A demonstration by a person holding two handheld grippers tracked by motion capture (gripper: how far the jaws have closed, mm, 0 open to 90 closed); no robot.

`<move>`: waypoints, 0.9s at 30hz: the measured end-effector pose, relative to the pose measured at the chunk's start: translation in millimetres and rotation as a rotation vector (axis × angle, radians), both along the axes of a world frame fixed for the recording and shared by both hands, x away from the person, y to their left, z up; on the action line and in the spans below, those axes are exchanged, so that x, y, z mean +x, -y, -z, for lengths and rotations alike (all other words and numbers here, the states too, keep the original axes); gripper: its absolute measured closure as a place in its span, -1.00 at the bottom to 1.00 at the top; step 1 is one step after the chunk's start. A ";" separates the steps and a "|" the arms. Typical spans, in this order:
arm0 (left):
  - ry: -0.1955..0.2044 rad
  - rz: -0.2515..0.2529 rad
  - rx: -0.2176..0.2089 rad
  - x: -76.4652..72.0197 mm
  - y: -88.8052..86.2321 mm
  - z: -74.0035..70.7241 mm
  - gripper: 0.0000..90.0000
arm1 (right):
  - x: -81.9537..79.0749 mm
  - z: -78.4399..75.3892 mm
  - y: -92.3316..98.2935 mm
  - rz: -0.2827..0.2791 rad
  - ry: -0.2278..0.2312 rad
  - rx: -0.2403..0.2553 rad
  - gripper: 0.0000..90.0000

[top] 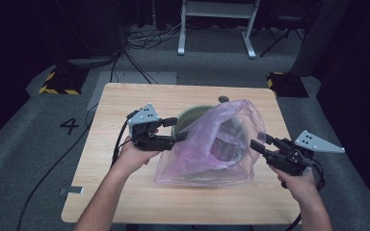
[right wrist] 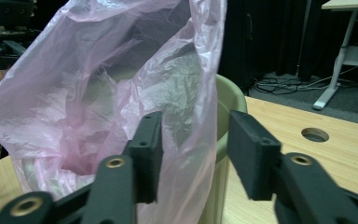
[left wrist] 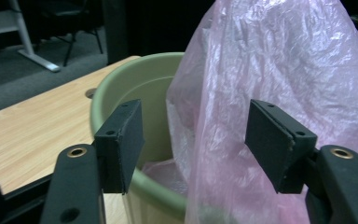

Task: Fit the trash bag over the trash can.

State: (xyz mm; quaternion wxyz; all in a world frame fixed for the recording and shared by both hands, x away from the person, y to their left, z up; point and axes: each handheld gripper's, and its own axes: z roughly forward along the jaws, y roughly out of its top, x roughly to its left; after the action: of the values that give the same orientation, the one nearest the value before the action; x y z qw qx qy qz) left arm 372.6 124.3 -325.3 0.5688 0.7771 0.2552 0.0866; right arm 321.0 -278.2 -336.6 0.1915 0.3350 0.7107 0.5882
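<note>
Straddling the bag's edge, the left claw stands released, film between its pads but not pinched; the right claw is likewise released around the opposite edge. The pink plastic bag sits partly inside the green bin on the tabletop. It looks feather-light, limp and slippery, likely to tear; best pinched at the rim hem, both sides.

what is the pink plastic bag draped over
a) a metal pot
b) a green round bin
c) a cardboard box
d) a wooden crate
b: the pink plastic bag hangs in and around a green round bin, whose rim shows beside the bag in the left gripper view.
</note>
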 end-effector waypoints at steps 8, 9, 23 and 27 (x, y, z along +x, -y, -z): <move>-0.051 0.098 0.012 8.4 9.0 -3.0 -0.06 | 8.3 -0.6 -2.9 -0.016 -0.027 -0.023 0.66; -0.052 0.112 0.016 8.6 10.7 -2.9 -0.05 | 9.0 -0.9 -3.3 -0.016 -0.025 -0.026 0.70; -0.062 0.190 0.046 14.0 22.4 -4.3 0.33 | 17.1 -3.1 -7.7 -0.035 -0.033 -0.047 0.91; -0.036 0.176 0.075 13.7 24.1 -2.7 0.75 | 19.8 -3.1 -6.5 -0.058 -0.037 -0.057 0.99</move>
State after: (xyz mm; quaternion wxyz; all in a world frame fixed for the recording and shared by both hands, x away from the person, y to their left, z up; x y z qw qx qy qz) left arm 386.3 100.2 -322.6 0.5397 0.8188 0.1928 0.0317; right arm 340.8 -271.7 -333.4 0.1706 0.3197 0.7400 0.5667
